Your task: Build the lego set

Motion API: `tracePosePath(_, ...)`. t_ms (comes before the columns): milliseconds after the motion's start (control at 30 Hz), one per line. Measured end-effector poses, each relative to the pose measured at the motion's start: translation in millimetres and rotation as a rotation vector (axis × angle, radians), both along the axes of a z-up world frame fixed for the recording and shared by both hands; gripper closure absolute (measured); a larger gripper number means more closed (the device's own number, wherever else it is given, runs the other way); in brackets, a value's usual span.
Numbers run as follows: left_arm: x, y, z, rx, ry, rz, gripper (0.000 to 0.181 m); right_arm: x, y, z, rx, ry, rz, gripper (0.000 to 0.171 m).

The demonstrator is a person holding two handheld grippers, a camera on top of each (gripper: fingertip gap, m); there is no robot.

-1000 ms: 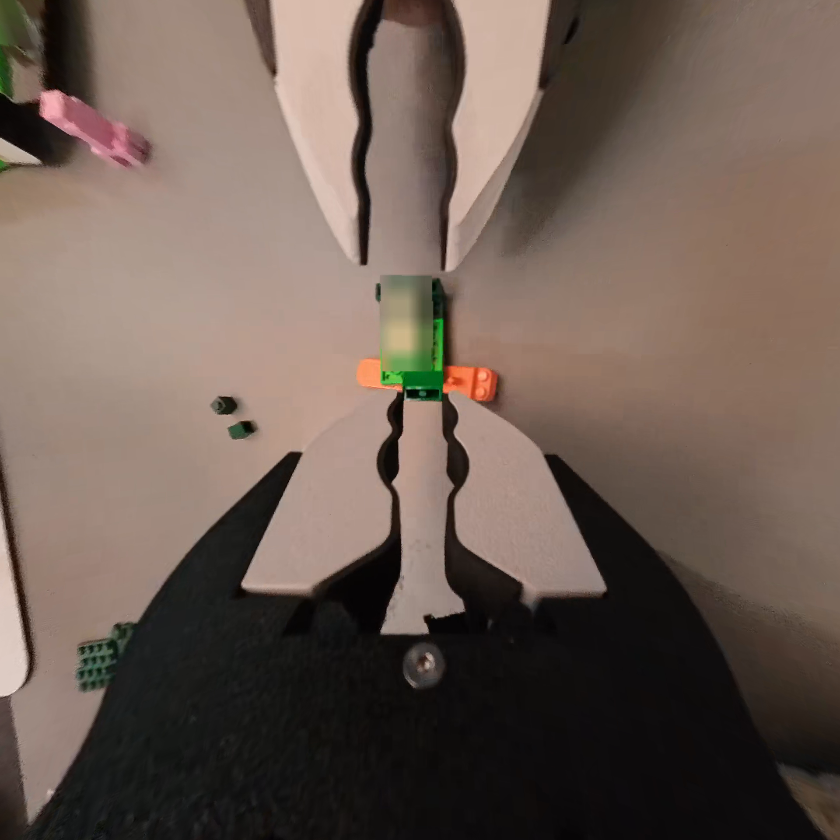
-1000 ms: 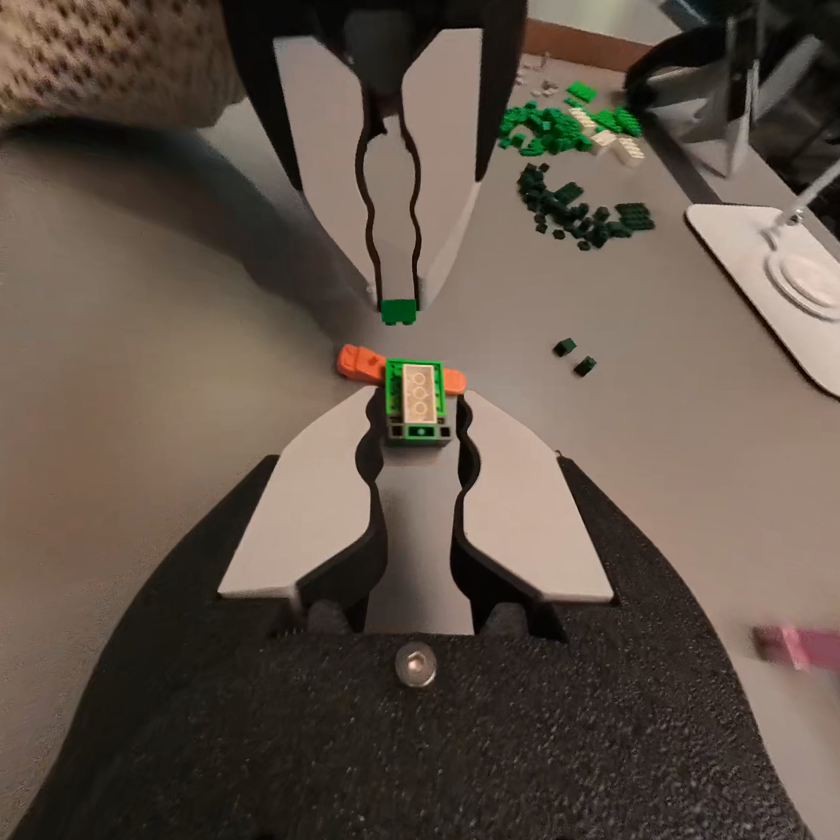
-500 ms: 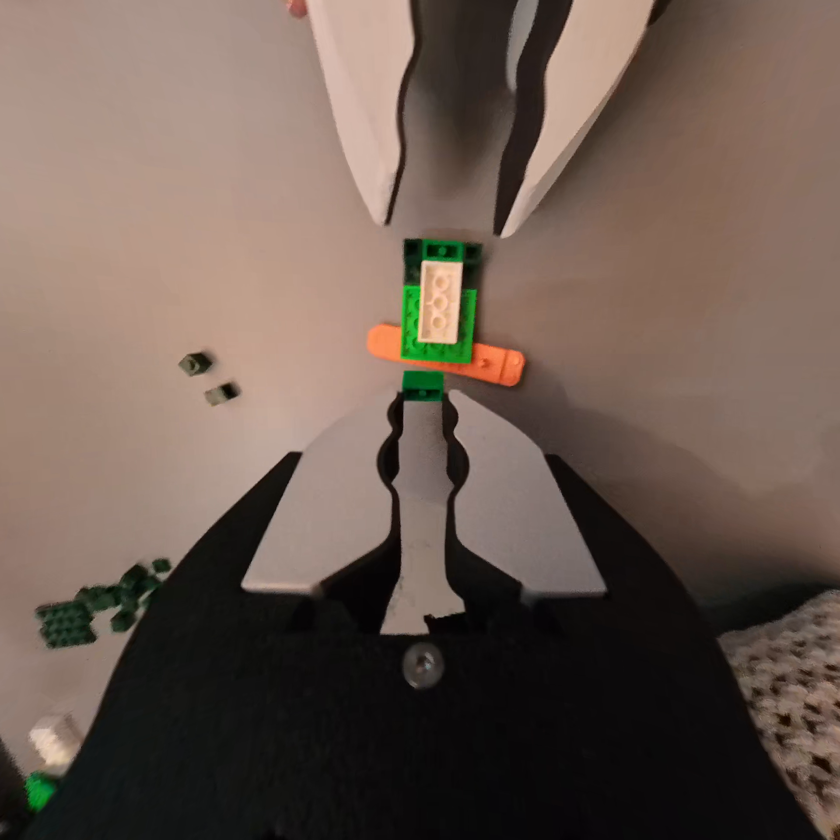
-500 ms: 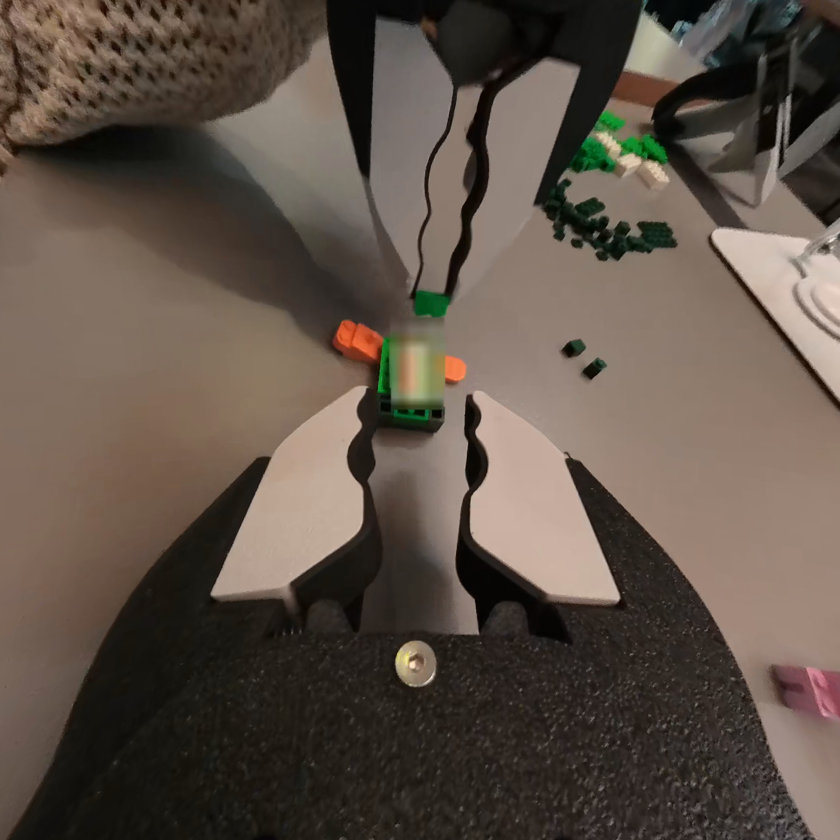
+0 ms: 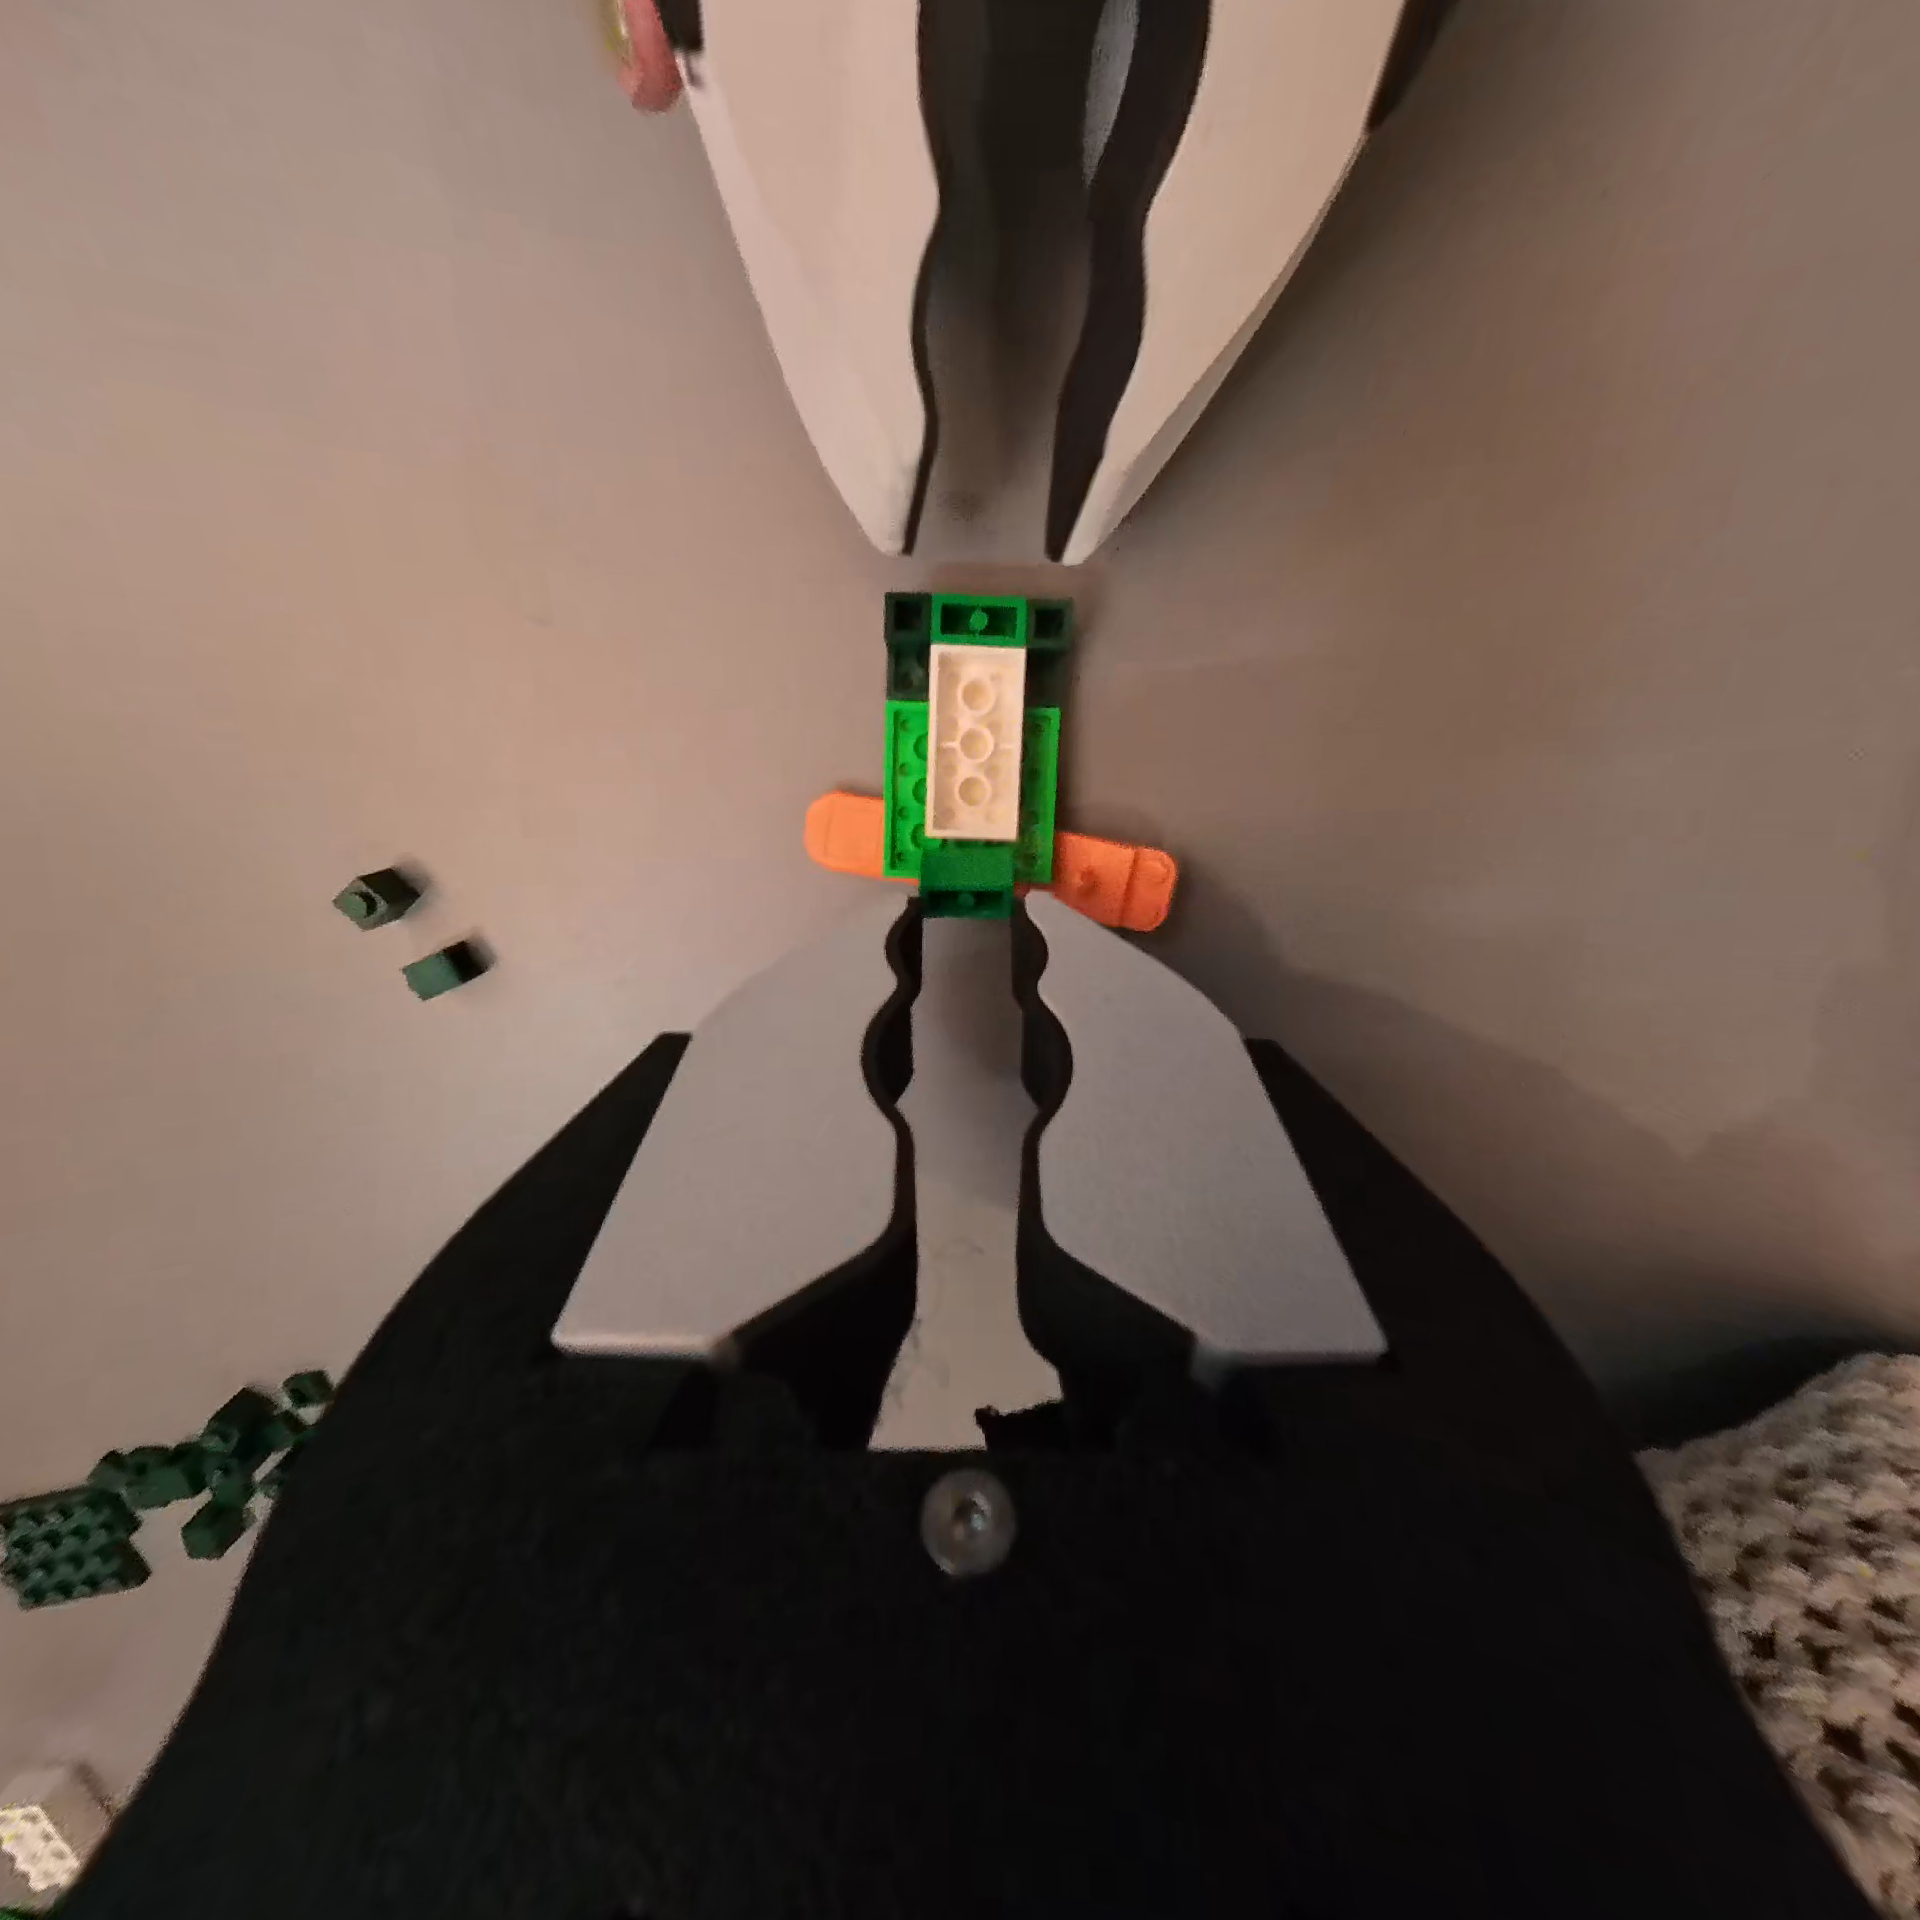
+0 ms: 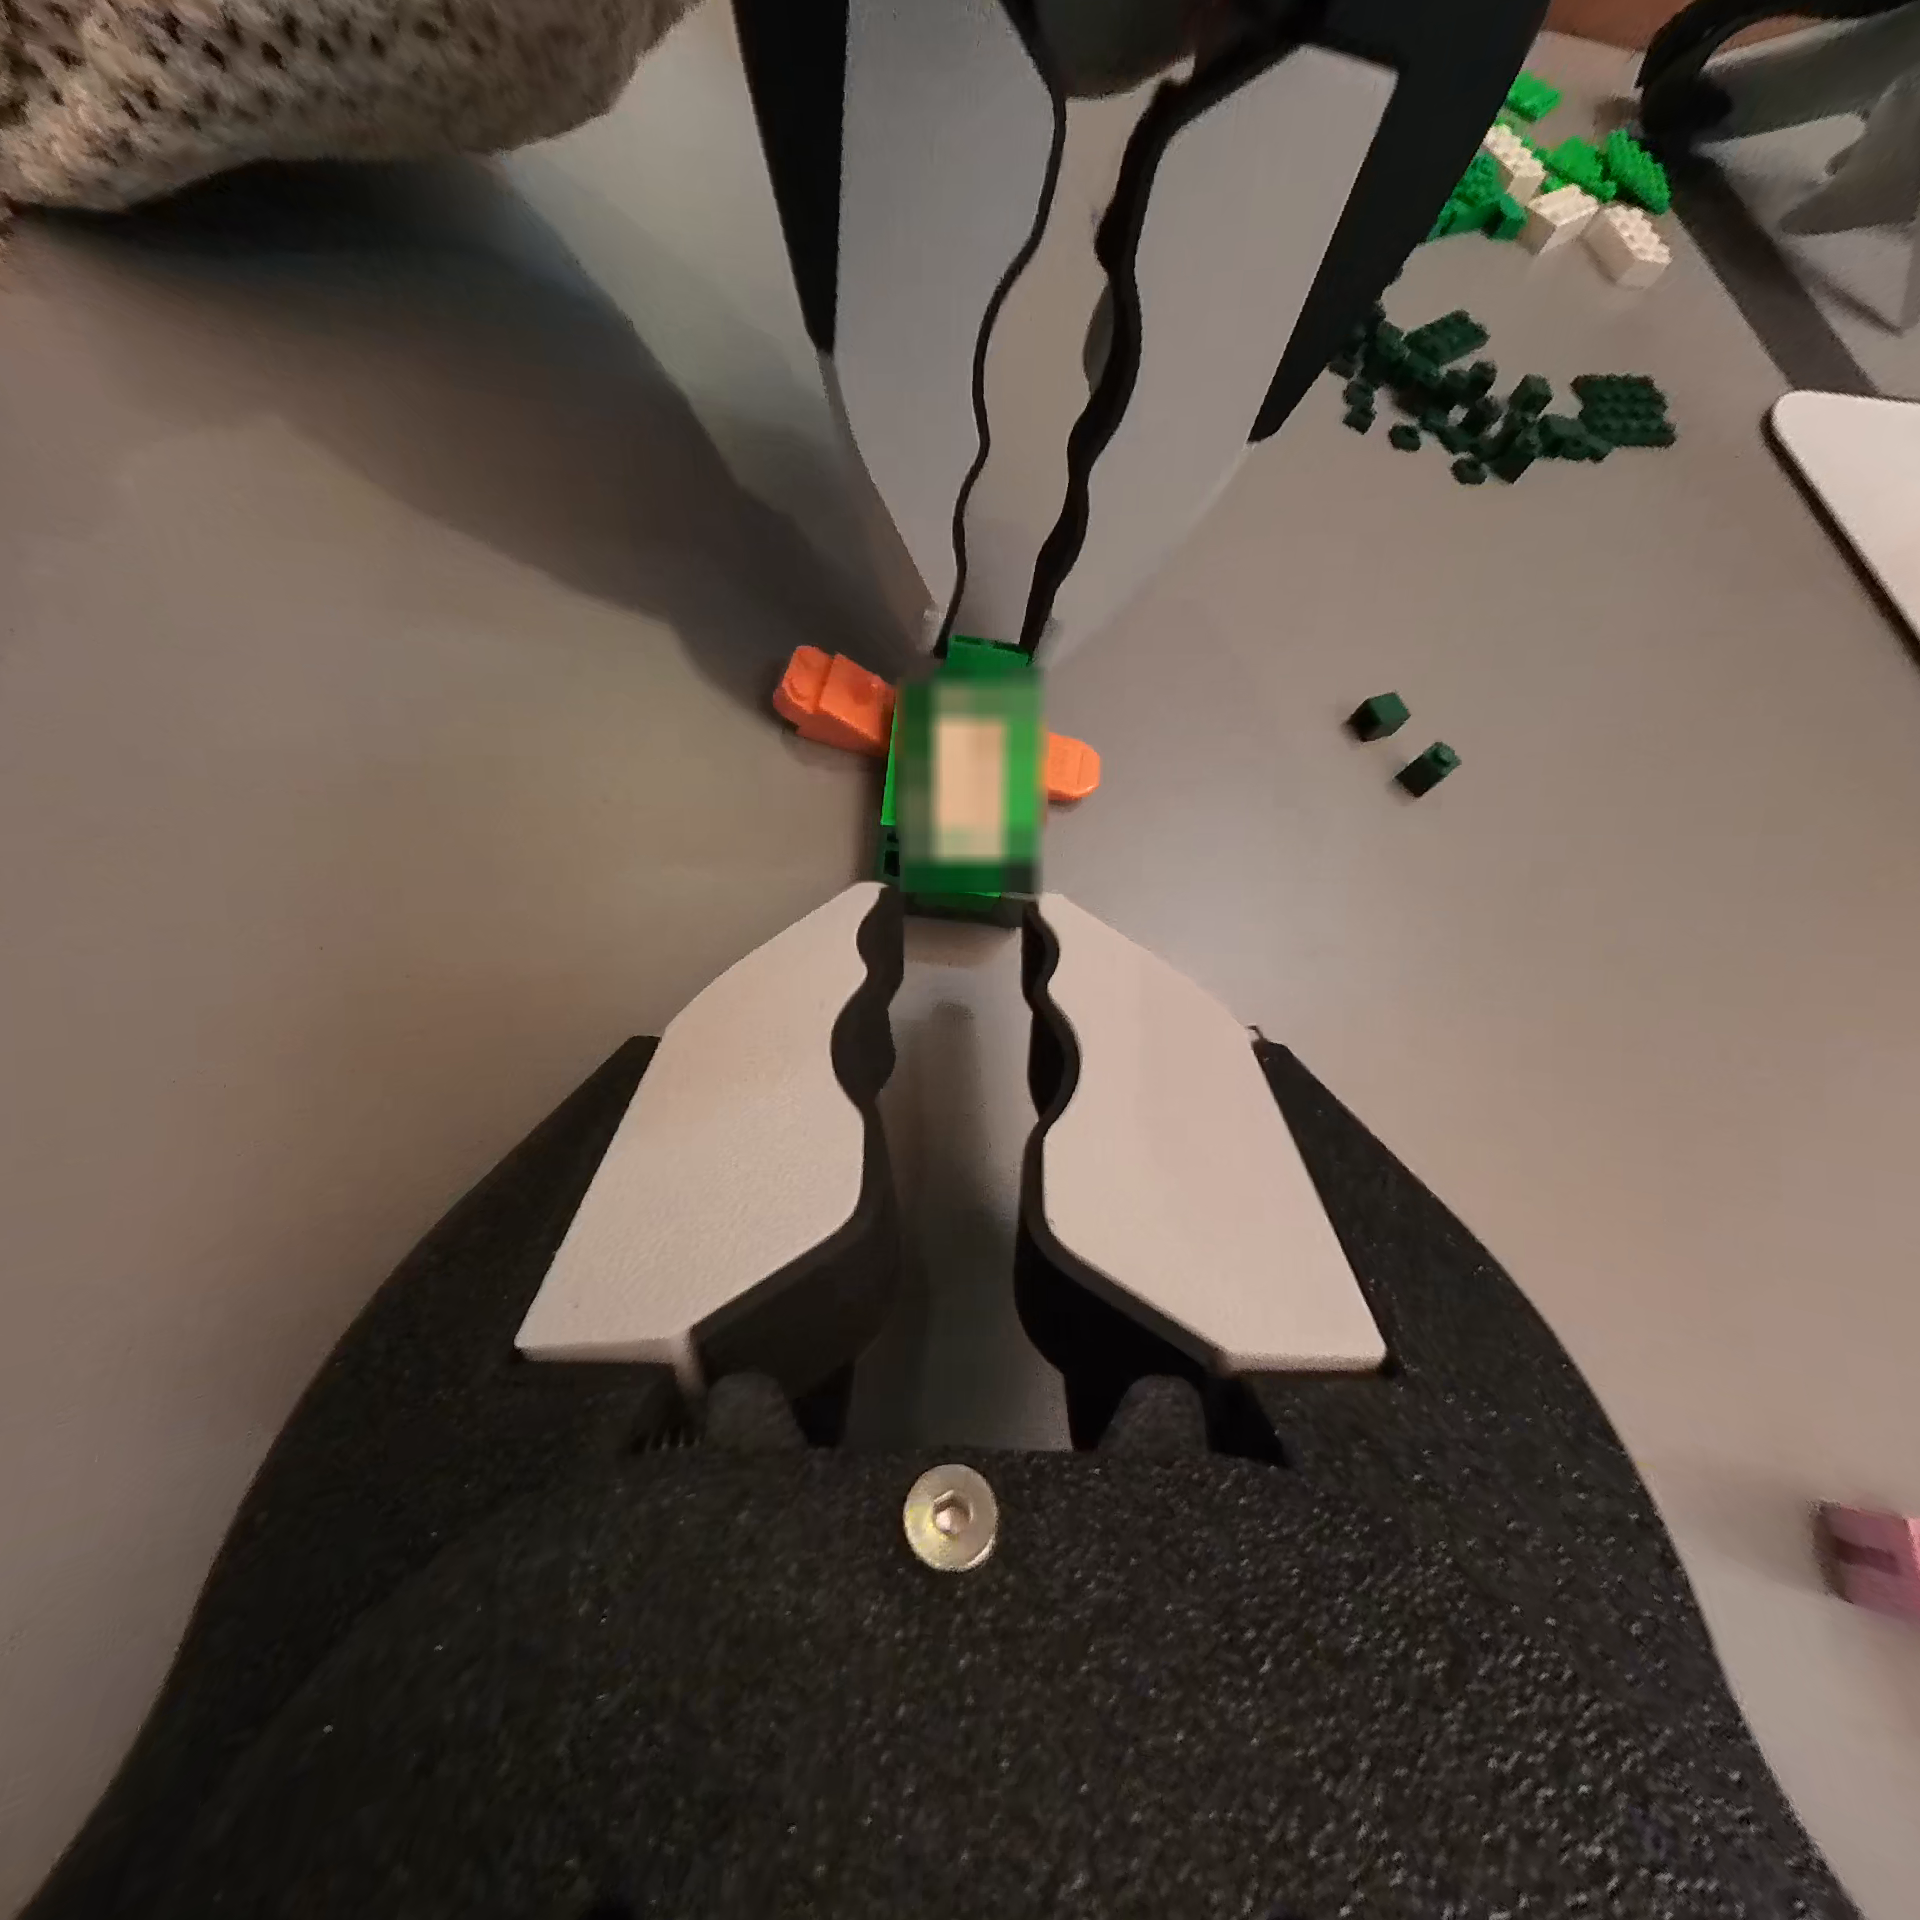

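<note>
A small build lies on the grey table (image 5: pixel 416 520): a bright green plate (image 5: pixel 902 790) with a white brick (image 5: pixel 975 740) on top, an orange piece (image 5: pixel 1117 878) across underneath, and dark green bricks (image 5: pixel 906 623) at its far end. A mosaic patch covers most of it in the right wrist view (image 6: pixel 966 790). My left gripper (image 5: pixel 966 909) is shut on a small green brick (image 5: pixel 968 883) and holds it against the build's end above the orange piece. My right gripper (image 6: pixel 956 909) is open, with its tips at the dark green end and nothing visibly held.
Two loose dark green bits (image 6: pixel 1380 717) lie to one side. A pile of dark green bricks (image 6: pixel 1507 405) and bright green and white bricks (image 6: pixel 1548 197) lie farther off. A white flat base (image 6: pixel 1860 499), a pink brick (image 6: pixel 1870 1569) and a knit sleeve (image 6: pixel 260 83) are nearby. The grippers' ends are close to 6 centimeters from one another.
My right gripper opened and drew back from the build, then came back to its end with a narrower gap. My left gripper brought the small green brick up against the build.
</note>
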State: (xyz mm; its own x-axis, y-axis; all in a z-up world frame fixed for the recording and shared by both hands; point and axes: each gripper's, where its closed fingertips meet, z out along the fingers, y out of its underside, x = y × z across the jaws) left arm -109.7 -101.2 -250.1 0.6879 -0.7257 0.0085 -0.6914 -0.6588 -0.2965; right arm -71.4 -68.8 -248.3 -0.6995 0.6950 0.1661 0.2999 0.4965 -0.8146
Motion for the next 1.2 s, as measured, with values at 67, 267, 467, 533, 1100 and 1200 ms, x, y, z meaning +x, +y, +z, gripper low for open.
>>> tracePosePath(67, -1.0, -0.2, -1.5, -0.006, 0.015, 0.001, 0.166, 0.1, -0.3, -3.5, 0.022, -0.013, 0.001, 0.151)
tracePosePath(267, -0.5, 2.9, -4.5, -0.002, 0.031, 0.006, 0.166, 1.1, -2.3, -9.6, 0.075, -0.021, 0.01, 0.156)
tracePosePath(467, 3.0, 1.1, -5.9, -0.012, 0.03, -0.022, 0.166, 0.7, -1.9, -9.8, 0.07, -0.03, 0.007, 0.157)
tracePosePath(533, 2.5, 1.2, -6.7, -0.016, 0.041, -0.021, 0.166, 0.7, -1.7, -9.8, 0.069, -0.032, 0.007, 0.157)
tracePosePath(1100, 5.1, 6.7, -5.4, 0.005, 0.056, -0.015, 0.165, -0.2, -1.0, -9.9, 0.067, -0.036, 0.001, 0.159)
tracePosePath(1200, 4.9, 7.1, -4.7, 0.011, 0.053, -0.014, 0.165, -0.2, -0.8, -9.6, 0.065, -0.034, 0.0, 0.159)
